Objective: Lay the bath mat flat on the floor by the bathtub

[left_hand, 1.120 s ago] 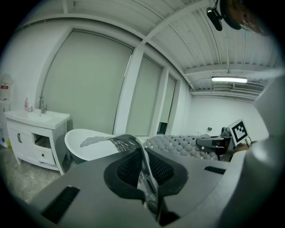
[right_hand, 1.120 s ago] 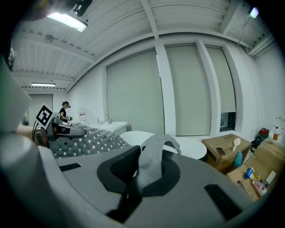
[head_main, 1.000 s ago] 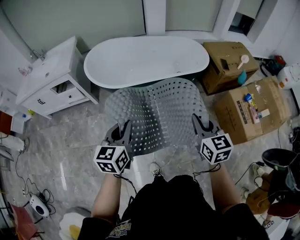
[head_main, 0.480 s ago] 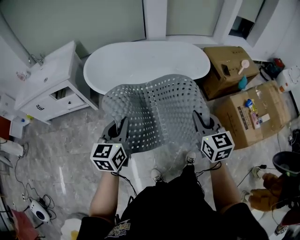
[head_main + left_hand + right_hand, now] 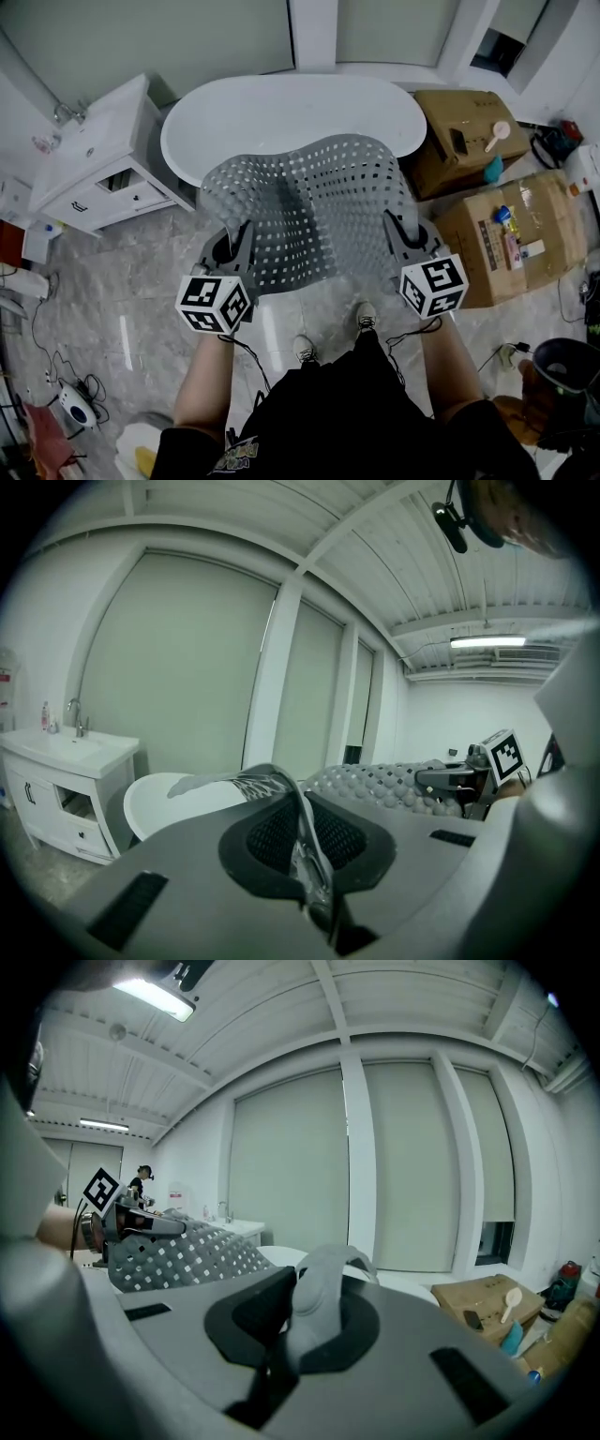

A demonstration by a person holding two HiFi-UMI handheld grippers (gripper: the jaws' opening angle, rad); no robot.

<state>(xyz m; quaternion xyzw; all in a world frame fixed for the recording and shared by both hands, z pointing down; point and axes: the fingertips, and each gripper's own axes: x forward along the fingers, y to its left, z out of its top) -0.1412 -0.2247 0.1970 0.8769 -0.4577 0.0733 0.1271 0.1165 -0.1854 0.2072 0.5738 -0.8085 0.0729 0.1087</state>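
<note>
We held the bath mat [image 5: 305, 220] in the air before the bathtub [image 5: 272, 112], left hand-held gripper [image 5: 242, 248] and right hand-held gripper [image 5: 394, 236] each clamped on a near corner. It drooped: light and floppy, we judged, best taken by its corners. The gripper views showed the pinched edges; the head view, the whole sheet.
</note>
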